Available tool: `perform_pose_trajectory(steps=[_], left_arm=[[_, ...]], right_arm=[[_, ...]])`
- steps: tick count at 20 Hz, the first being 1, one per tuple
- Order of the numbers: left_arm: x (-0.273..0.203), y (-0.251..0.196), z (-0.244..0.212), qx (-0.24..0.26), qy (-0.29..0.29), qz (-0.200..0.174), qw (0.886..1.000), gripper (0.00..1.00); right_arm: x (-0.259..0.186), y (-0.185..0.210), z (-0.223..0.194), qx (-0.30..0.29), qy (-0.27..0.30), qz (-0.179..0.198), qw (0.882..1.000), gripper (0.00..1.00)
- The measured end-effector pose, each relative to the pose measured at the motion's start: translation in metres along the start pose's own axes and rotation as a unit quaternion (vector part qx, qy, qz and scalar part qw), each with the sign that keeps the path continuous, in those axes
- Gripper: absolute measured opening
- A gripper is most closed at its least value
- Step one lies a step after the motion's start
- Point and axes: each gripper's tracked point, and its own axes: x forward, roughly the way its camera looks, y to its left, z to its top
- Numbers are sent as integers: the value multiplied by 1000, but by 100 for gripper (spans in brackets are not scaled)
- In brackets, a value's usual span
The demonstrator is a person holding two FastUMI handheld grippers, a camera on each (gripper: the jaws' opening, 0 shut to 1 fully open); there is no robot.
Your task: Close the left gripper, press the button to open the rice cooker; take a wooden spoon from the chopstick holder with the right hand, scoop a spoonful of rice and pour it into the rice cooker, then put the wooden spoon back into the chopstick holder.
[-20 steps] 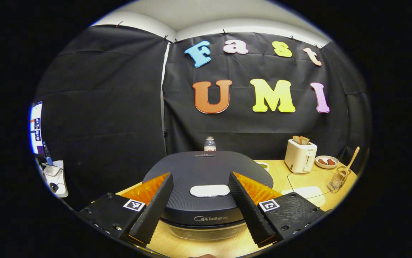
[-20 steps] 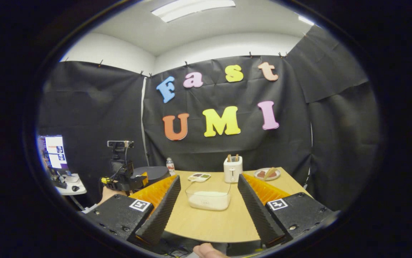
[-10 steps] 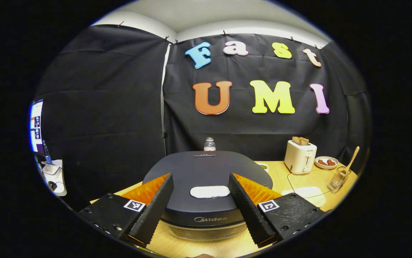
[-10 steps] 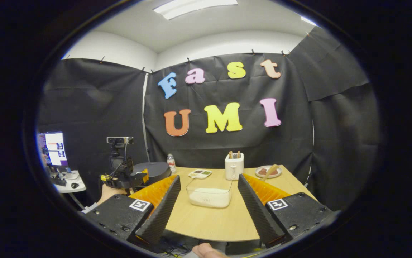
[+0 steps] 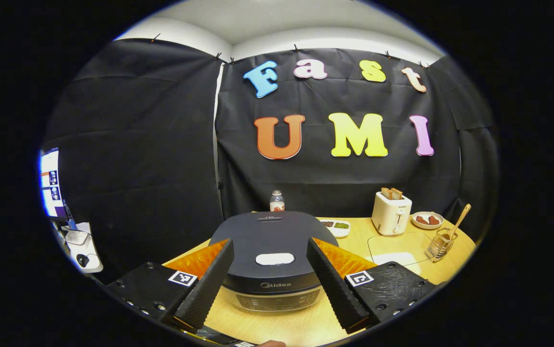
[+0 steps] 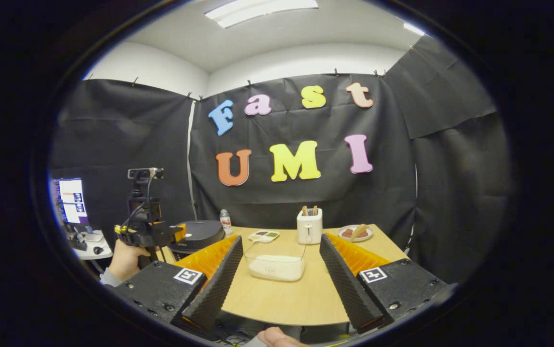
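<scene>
Wooden table (image 6: 277, 299) bare at near edge, rice cooker (image 5: 270, 241) lid down, both grippers' jaws spread.

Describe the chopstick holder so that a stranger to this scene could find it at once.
Start at the white toaster at the back of the wooden table. To its right, nearer the table's edge, stands the chopstick holder, a small wire basket. A wooden spoon sticks out of it at a slant.
</scene>
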Motion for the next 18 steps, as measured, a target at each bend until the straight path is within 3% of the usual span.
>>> perform_pose_trajectory(steps=[11,18], left_arm=[[-113,-72,52,-3,-40,-84,996,96],[-163,-107,54,14,-48,-129,990,96]], right_arm=[[-6,-18,4,-6,-6,-20,1000,98],[-7,-24,-1,-7,-3,-27,1000,98]])
